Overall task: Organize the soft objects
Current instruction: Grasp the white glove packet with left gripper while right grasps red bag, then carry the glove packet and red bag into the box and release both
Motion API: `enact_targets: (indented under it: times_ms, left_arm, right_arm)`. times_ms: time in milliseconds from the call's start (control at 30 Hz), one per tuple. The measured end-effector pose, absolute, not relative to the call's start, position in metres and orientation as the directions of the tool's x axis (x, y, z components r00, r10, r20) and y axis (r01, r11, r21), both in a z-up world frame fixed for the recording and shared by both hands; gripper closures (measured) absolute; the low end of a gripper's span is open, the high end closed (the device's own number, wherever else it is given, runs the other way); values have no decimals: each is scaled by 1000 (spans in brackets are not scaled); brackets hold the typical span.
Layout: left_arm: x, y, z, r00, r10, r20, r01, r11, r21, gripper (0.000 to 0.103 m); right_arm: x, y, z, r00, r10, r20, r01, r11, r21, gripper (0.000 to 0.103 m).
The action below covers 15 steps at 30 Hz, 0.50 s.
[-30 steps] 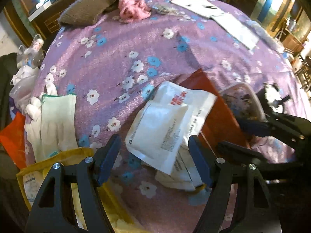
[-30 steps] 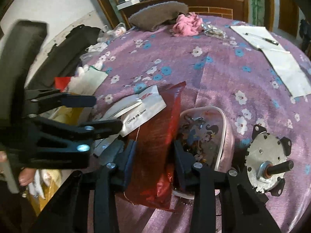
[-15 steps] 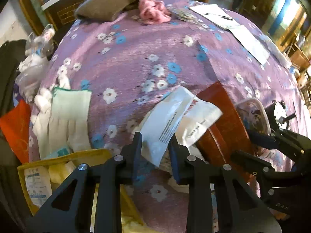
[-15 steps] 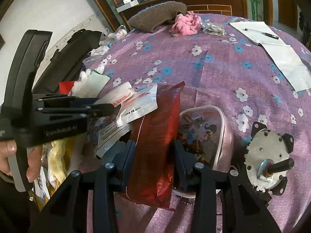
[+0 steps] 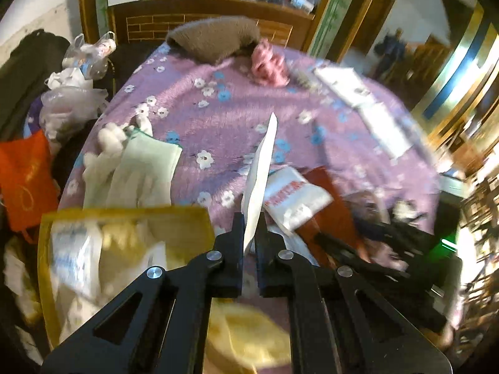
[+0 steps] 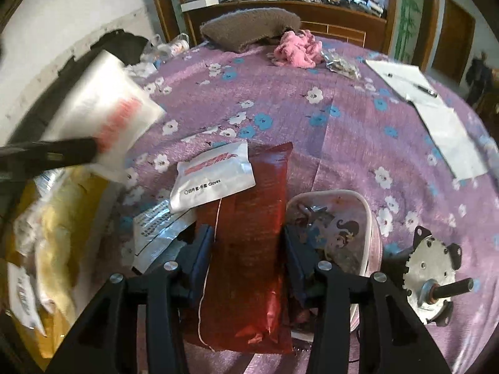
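My left gripper [image 5: 249,230] is shut on a white glove packet [image 5: 260,180], which stands edge-on above the table. In the right wrist view that packet [image 6: 103,109] hangs blurred at the left, over the open yellow bag [image 6: 62,218]. My right gripper [image 6: 248,249] points down at a red foil bag [image 6: 255,218] lying flat on the purple flowered cloth [image 6: 312,131]. Its jaws are opening and straddle the bag, one finger at each long edge. A second white glove packet [image 6: 215,177] rests on the red bag's left edge, and a clear printed packet [image 6: 159,233] lies below it.
White cotton gloves [image 5: 134,168] lie left of the yellow bag [image 5: 124,218]. A pink-rimmed tub [image 6: 368,218] and a metal motor [image 6: 430,268] sit right of my right gripper. Far back are a brown woolly piece [image 6: 249,28], a pink cloth [image 6: 299,50] and papers [image 6: 421,93].
My left gripper closed on the top white packet and lifted it up and left, towards the yellow bag. The right gripper stayed over the red bag and its jaws widened slightly.
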State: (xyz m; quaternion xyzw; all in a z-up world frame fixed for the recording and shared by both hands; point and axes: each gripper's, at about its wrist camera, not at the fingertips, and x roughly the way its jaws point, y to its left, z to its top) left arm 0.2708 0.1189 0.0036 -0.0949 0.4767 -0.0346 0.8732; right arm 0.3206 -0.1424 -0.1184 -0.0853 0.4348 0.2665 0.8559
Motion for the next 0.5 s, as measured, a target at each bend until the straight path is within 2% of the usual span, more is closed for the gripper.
enact_targets:
  times_ms: [67,200,333,500]
  left_arm:
    - [245,123,15,573,-177,-800,-32,971,-238,97]
    - [198,138,27,625,-216,-750,-64,944,-325,97]
    - [161,150,34,659,-234,-715,-91,919,-384,97]
    - [128,159,32,668,-205,-715,-135,912,-388,97]
  right_arm:
    - [316,-136,-119,510,342,-789,-533,846,23,67]
    - [304,-132,-118,569,301,-766,-518,854,-49,90]
    - [294,-146,-108,574,345,-743,-496,868,19,93]
    - [274,-175,-89,608,374,-700,-445,891,90,93]
